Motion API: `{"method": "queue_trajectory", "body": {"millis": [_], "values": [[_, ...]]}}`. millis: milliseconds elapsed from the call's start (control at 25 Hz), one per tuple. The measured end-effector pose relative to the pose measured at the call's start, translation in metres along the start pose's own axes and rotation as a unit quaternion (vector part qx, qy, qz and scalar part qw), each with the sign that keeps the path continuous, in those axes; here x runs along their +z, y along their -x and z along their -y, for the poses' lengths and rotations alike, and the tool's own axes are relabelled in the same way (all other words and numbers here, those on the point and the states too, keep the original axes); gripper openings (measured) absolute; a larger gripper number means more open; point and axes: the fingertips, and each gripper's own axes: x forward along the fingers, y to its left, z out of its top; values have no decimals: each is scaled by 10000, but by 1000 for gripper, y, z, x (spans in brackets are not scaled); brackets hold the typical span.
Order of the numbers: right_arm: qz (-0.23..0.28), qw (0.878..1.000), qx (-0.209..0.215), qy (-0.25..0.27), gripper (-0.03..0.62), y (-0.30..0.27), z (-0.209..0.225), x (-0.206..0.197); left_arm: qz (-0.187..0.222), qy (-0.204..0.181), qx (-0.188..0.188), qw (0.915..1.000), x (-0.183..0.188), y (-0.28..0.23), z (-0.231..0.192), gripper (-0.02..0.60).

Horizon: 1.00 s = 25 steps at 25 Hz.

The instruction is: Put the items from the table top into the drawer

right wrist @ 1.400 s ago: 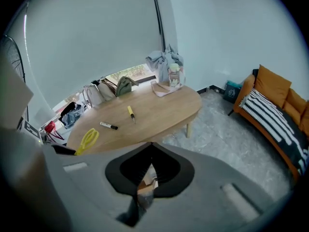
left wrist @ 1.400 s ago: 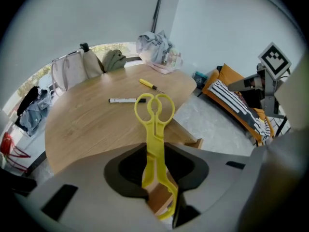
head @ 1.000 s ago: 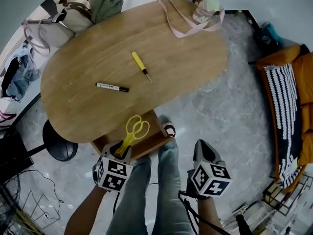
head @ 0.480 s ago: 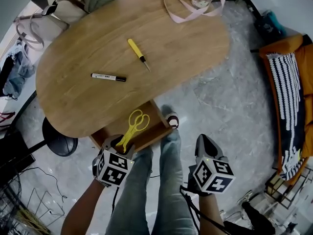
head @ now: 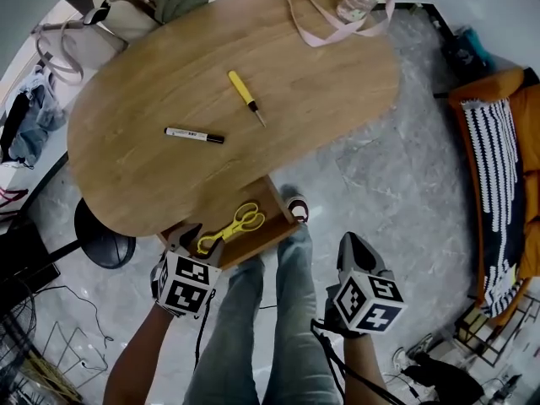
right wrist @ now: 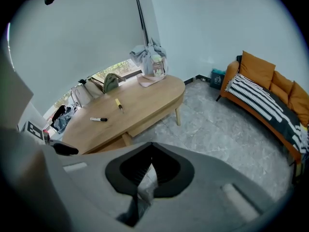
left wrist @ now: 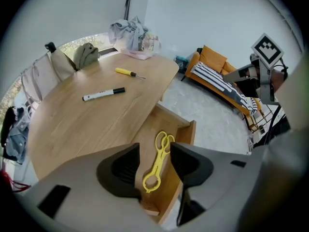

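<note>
The scissors (head: 232,228) are seen lying slantwise inside the open drawer (head: 283,207), while the marker (head: 194,135) and the screwdriver (head: 245,95) are left on the table (head: 321,74) beyond the drawer's far end, so the task is judged only partly done. The left gripper (head: 197,241) is held just above the drawer's near end. Its jaws have just been opening and are now spread wide, with the scissors showing between them but not pressed by either pad. If this gripper were drawn away carelessly, a pad could be caught on the scissors' blade end or on the drawer's front wall, and the scissors could be dragged askew or flicked out. Should the drawer be knocked by the leg standing close beside it, the load could be jolted. The marker and the screwdriver are both round-bodied, and either could be rolled away from the drawer by an off-centre pinch. The left gripper is pointed steeply down, with its forearm brought up from the near side. The right gripper (head: 353,256) is held well to the drawer's right over the floor, tilted downward, its jaws pressed together on nothing.
</note>
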Motion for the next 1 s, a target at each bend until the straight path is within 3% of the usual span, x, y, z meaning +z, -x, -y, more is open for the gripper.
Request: {"method": "queue_trajectory", "body": {"millis": [400, 560, 760, 1000], "values": [[-12, 9998, 172, -43, 6, -12, -16, 7, -41, -1047, 26, 9945, 34, 10, -29, 196], [-77, 9997, 223, 45, 5, -17, -19, 15, -59, -1169, 30, 9931, 51, 13, -48, 196], [-127, 9995, 272, 137, 6, -30, -20, 37, 54, -1043, 55, 9945, 83, 11, -77, 196], [-249, 9988, 289, 291, 5, -57, -16, 63, -31, -1448, 212, 9892, 118, -11, -109, 196]]}}
